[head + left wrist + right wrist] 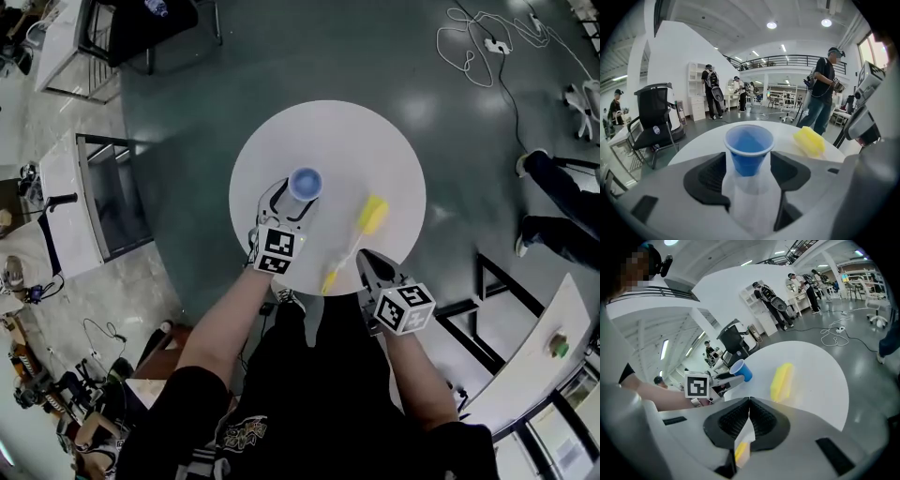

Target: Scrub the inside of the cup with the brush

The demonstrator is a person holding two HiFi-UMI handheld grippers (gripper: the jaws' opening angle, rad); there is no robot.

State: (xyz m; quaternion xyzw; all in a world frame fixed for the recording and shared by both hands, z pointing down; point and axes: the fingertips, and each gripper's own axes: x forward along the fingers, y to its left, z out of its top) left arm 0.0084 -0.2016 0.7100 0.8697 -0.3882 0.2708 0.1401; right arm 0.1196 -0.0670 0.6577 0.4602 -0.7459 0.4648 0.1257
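Round white table (375,141): carries both task items.

Blue cup (306,183): upright on the table's left-centre, mouth up, interior visible.

Left gripper (298,202): jaws spread wide. In the left gripper view the cup stands between the two black pads (712,176) at their forward ends, with a narrow gap on each side. The pads do not press on the cup. The marker cube (277,250) sits behind the jaws, over the person's left forearm.

Yellow brush (372,217): lies flat on the table, right of the cup and apart from it. Its broad head points away from the person. Its thin handle (336,272) runs back toward the near table edge.

Right gripper (364,261): jaws closed against each other, as seen in the right gripper view. It is positioned just beside the handle. A short yellow stretch of the handle shows below the closed jaws. Contact with the handle cannot be determined.

Background: people (824,93) stand on the floor beyond the table.
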